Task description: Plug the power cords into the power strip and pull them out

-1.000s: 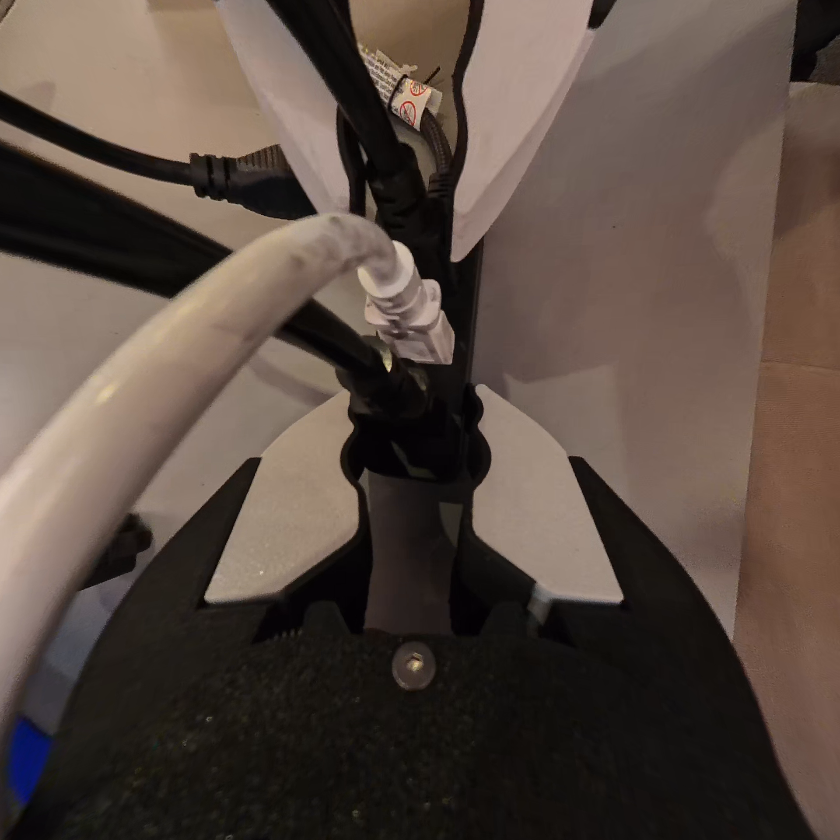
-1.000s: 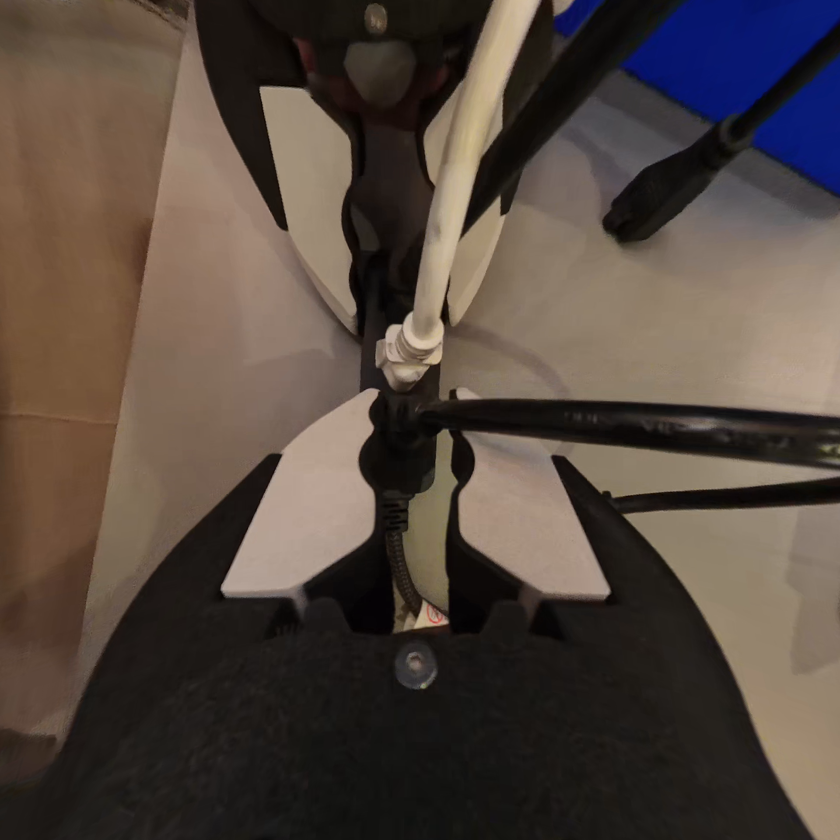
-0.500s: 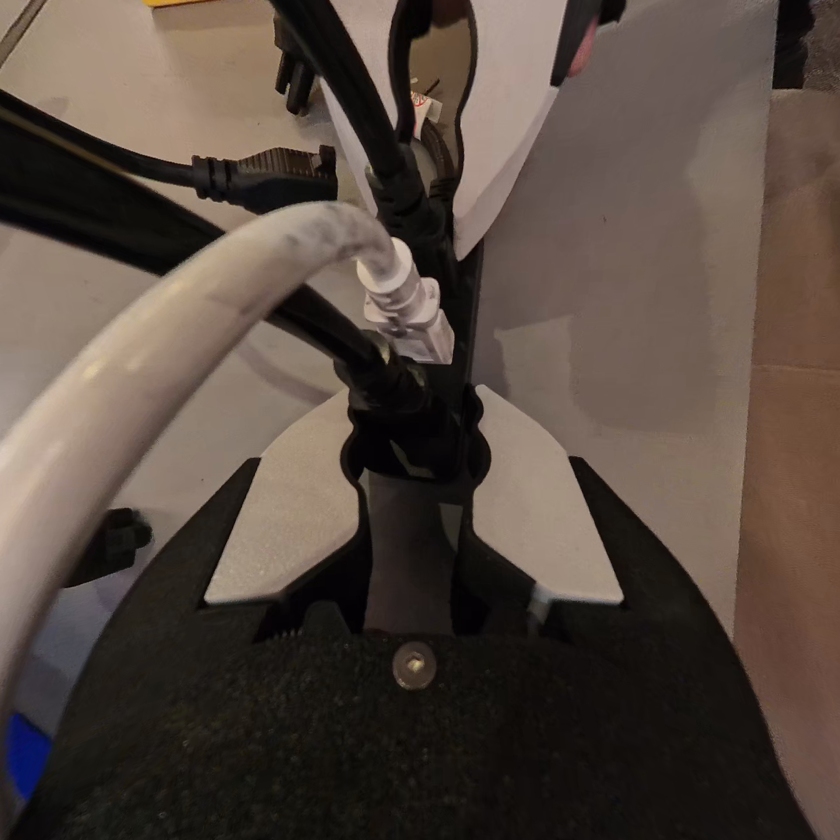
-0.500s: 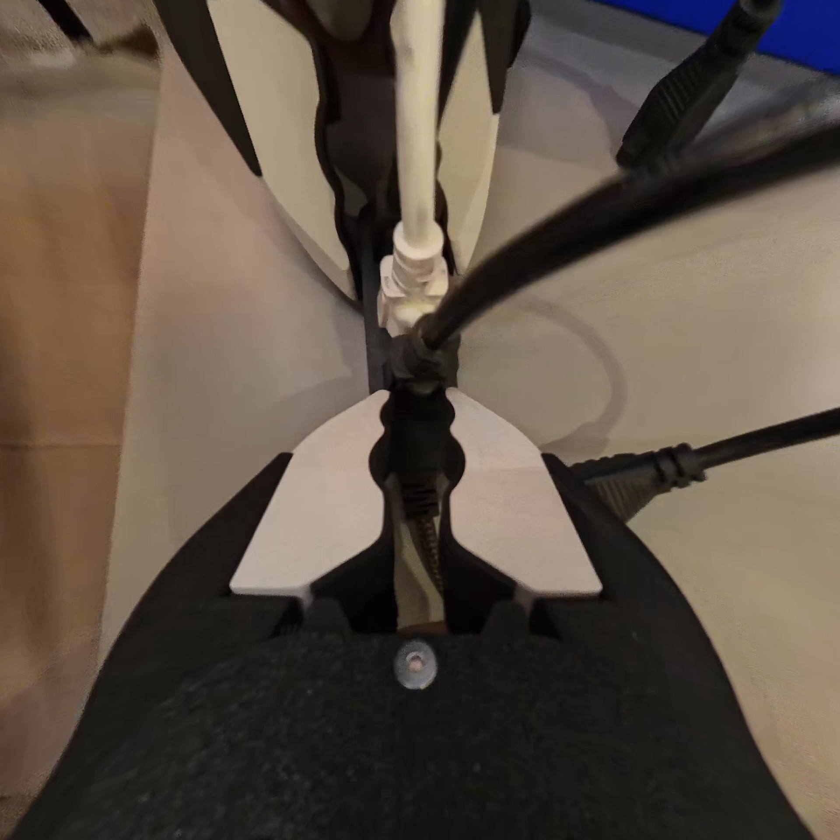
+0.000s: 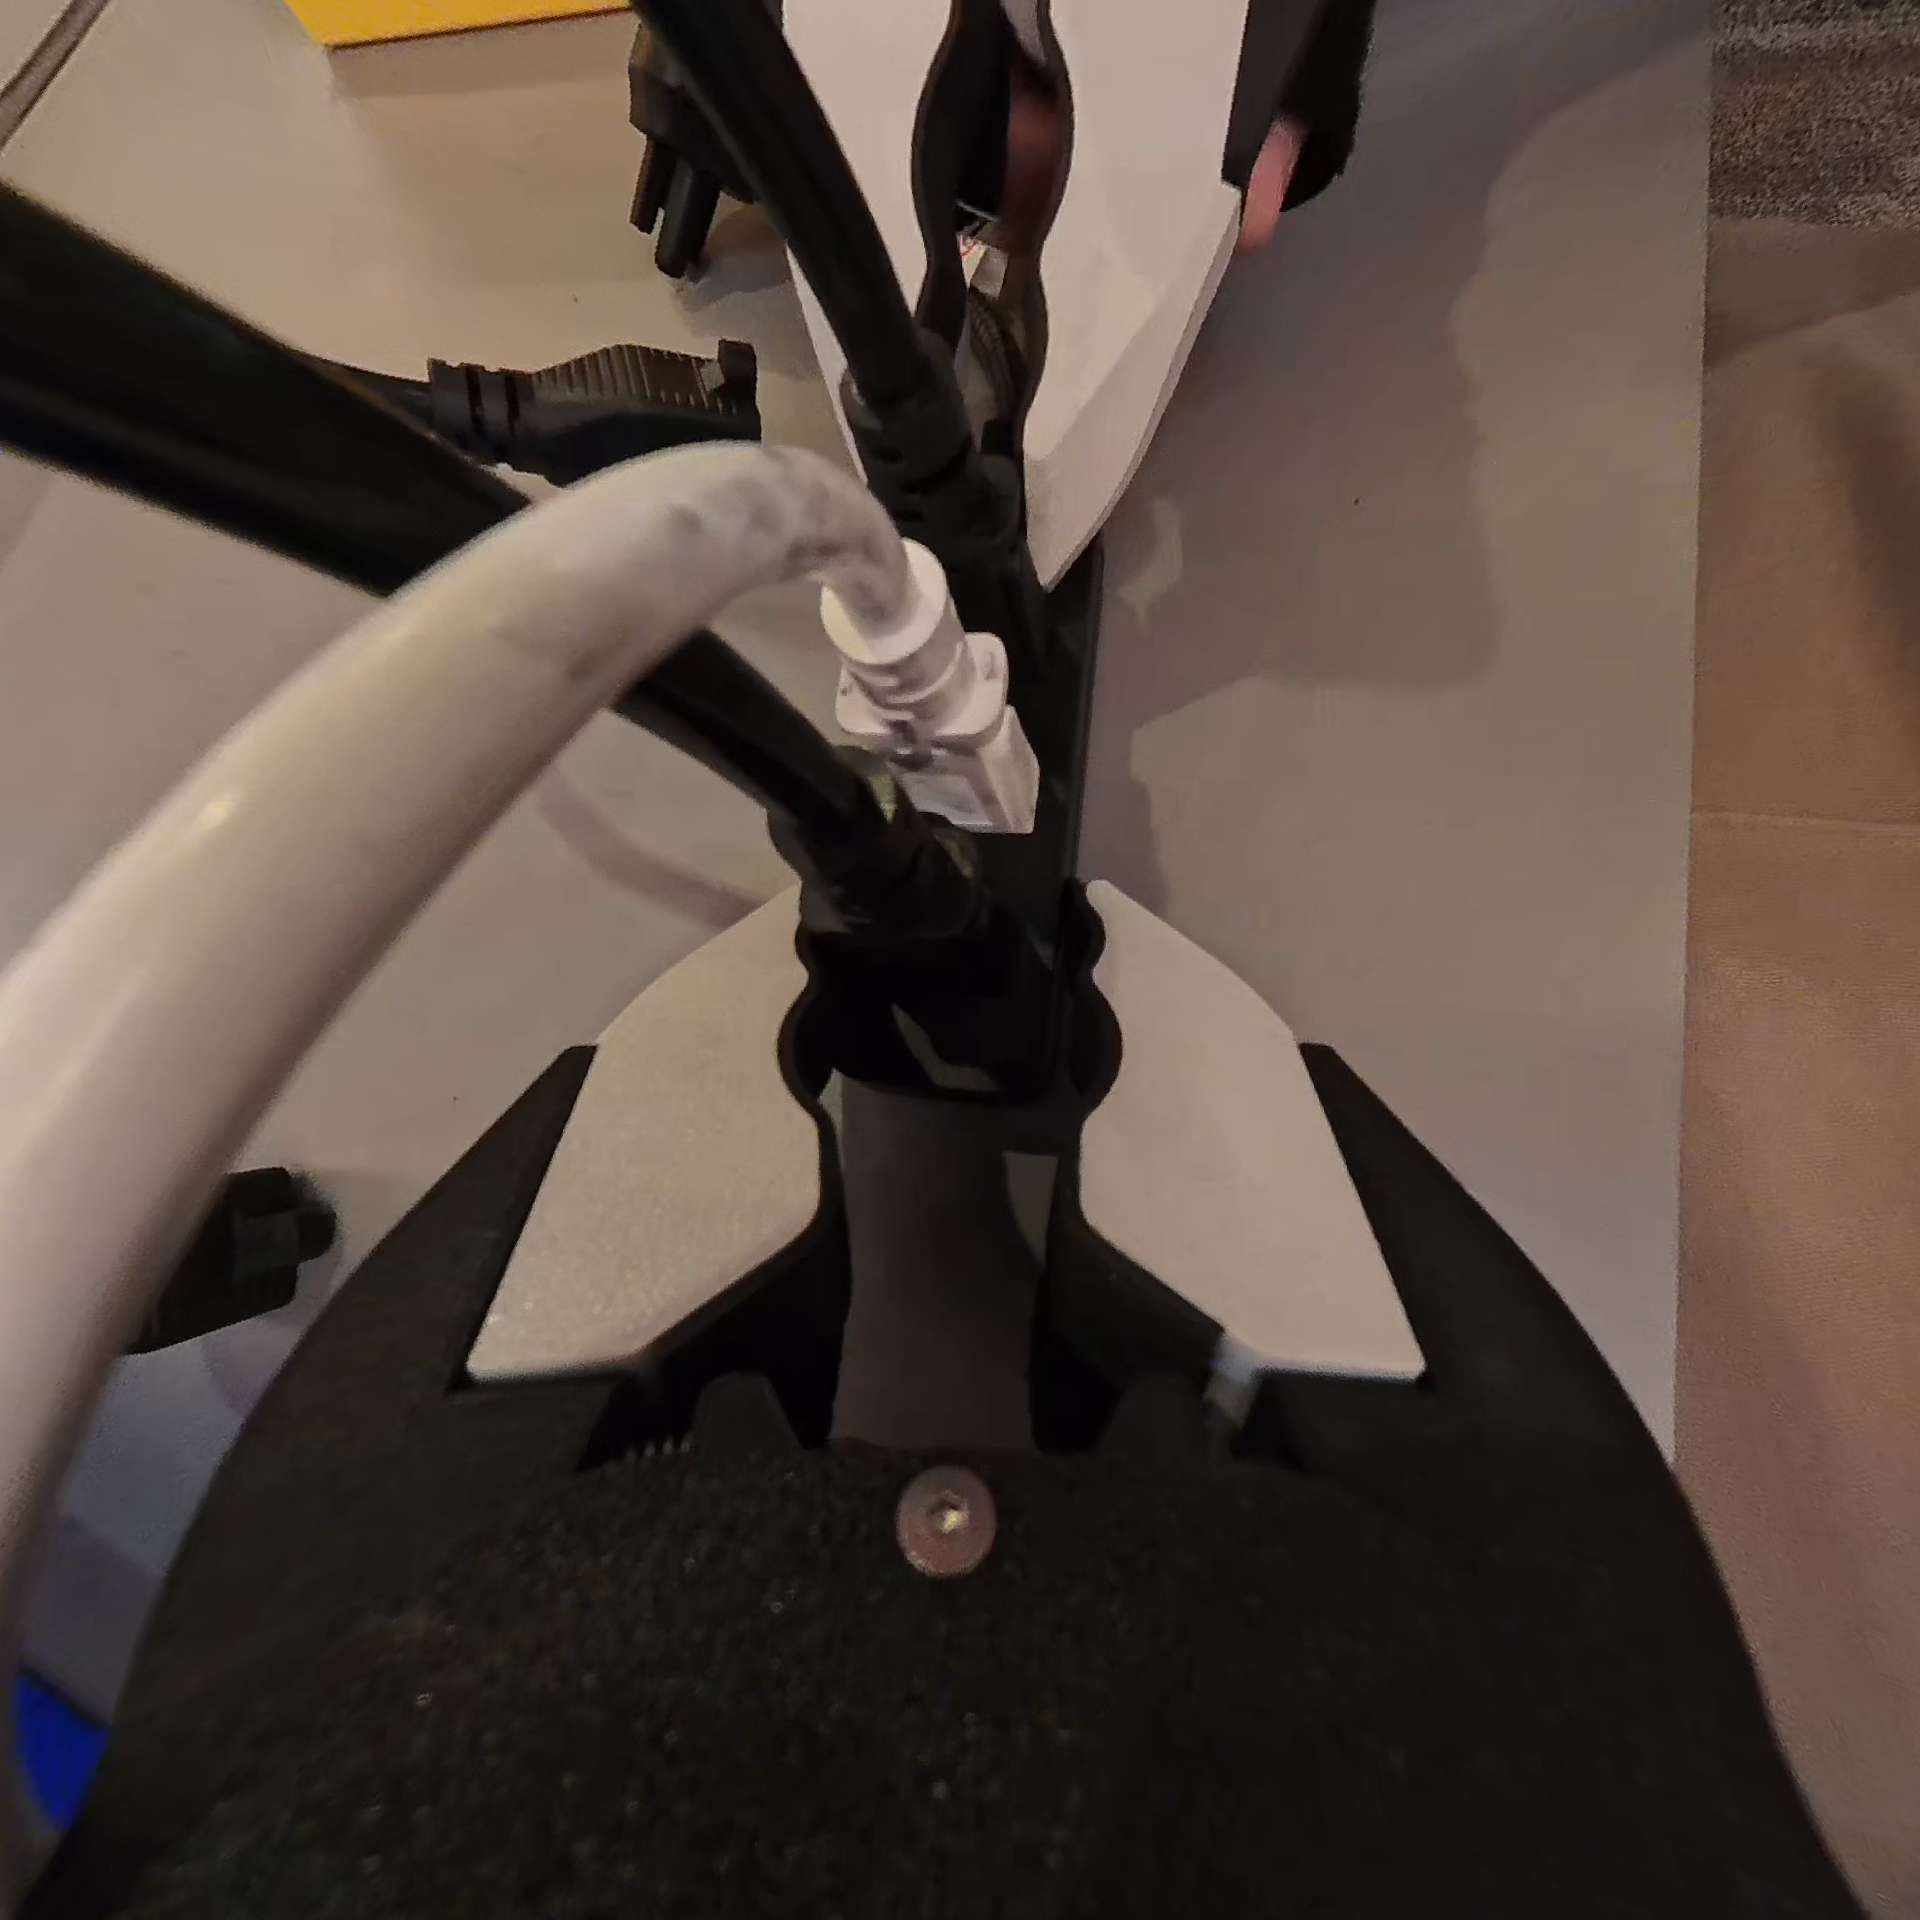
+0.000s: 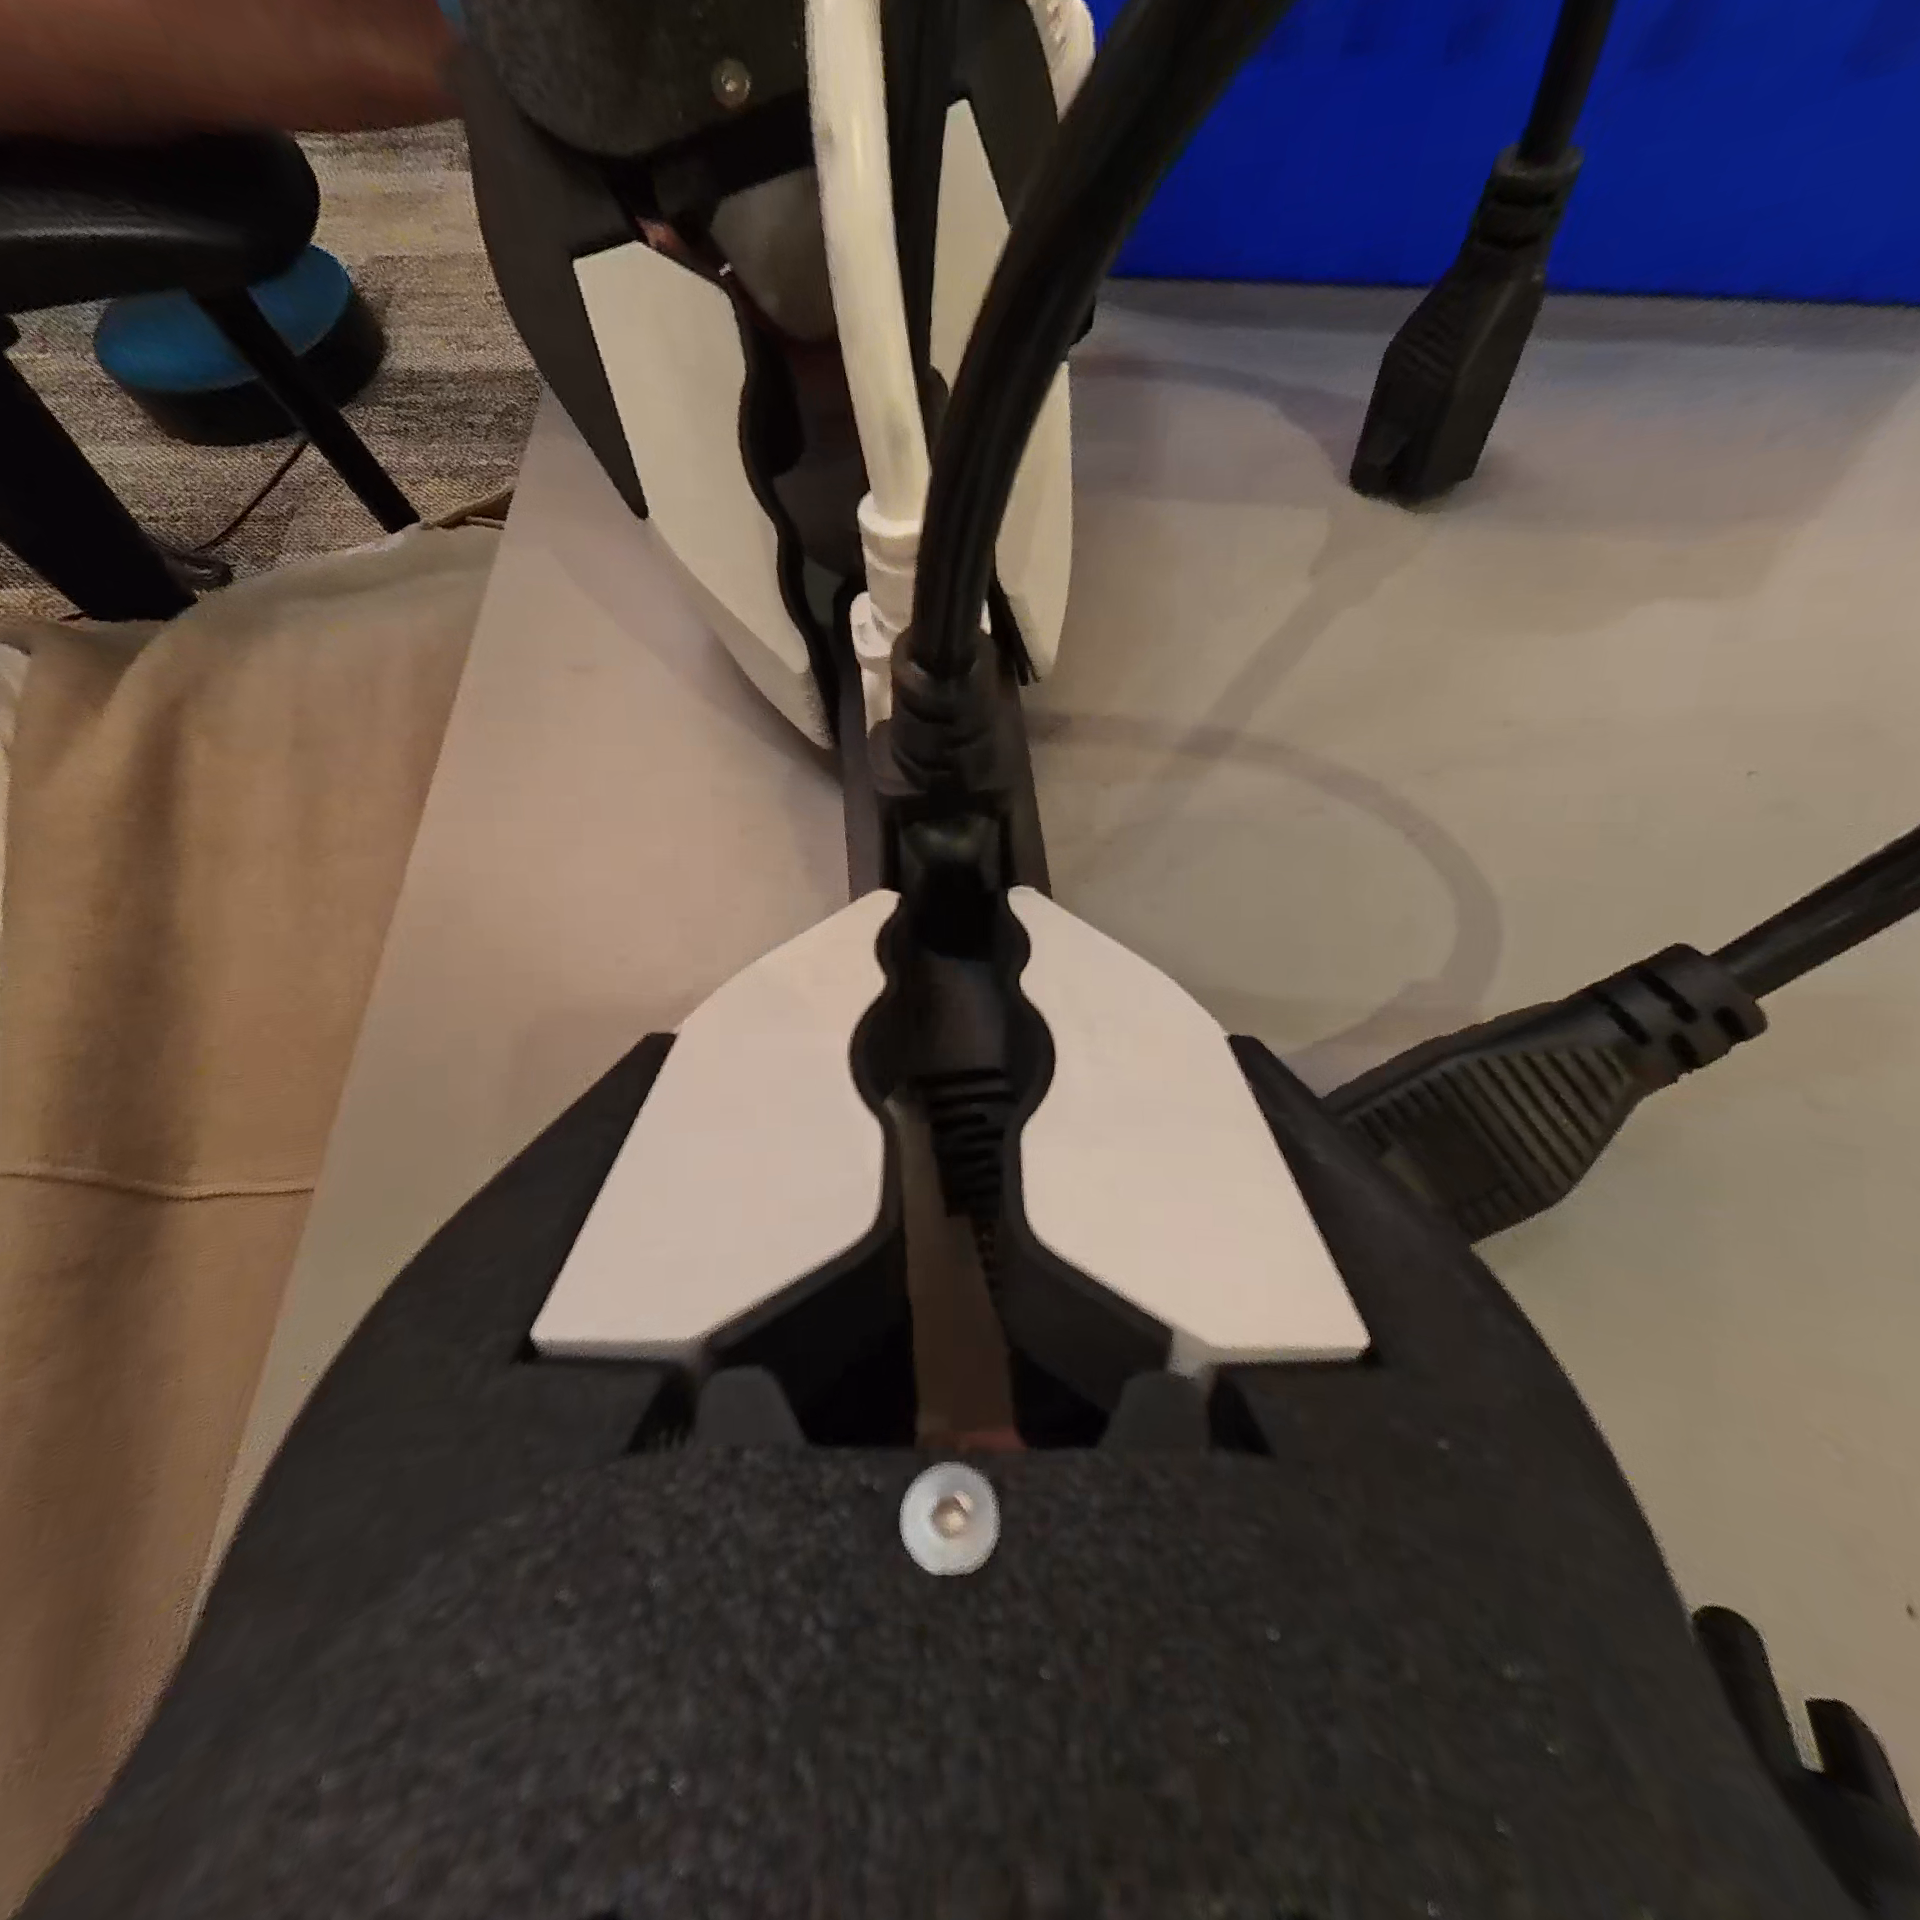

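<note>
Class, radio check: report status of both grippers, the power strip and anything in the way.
Left gripper shut on power strip. Right gripper shut on its far end. White plug and black plugs seated. White cord arcs across left view.

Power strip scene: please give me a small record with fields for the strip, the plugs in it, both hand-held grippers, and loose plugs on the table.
power strip: black, held edge-on above the grey table
plugged in: white plug; black plug
left hand-held gripper: shut on one end of the strip
right hand-held gripper: shut on the other end
loose plug: black, lying on the table
</note>
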`<state>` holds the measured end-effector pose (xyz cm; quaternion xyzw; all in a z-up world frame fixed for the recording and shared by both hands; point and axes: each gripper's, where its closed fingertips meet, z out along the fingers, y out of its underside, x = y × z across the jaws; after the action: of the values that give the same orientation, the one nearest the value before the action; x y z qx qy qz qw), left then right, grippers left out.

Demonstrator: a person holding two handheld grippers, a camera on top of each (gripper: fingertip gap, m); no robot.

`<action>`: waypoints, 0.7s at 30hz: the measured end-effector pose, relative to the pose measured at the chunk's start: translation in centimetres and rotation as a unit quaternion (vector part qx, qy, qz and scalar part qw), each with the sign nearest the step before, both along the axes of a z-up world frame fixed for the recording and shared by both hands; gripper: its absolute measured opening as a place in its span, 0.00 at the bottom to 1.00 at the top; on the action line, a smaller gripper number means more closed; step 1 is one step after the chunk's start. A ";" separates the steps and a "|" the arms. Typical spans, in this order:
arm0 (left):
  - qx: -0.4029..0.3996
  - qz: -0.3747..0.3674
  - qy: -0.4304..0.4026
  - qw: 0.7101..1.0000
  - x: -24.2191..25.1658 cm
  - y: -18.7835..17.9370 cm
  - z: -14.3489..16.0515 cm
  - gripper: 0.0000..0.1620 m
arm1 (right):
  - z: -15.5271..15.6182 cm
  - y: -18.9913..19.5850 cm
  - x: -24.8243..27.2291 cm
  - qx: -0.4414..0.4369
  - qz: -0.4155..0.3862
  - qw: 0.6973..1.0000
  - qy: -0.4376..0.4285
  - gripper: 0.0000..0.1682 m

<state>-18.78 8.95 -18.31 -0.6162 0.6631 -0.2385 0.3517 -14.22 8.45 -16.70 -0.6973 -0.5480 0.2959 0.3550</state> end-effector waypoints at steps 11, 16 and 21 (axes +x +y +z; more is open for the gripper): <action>0.019 0.013 0.034 0.999 0.2 0.2 0.0 0.27 | 0.8 0.2 0.0 -0.044 -0.007 0.998 0.042 0.07; 0.026 0.017 0.052 0.998 0.2 0.6 -0.3 0.27 | 0.1 0.4 -0.1 -0.057 -0.009 0.998 0.020 0.07; 0.031 0.018 0.035 0.999 0.2 0.9 -0.2 0.27 | 0.0 0.8 0.2 -0.069 -0.032 0.997 0.021 0.08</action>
<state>-18.54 9.82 -18.54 -0.6243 0.6714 -0.1894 0.3514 -14.05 9.25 -16.73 -0.7306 -0.4964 0.3363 0.3267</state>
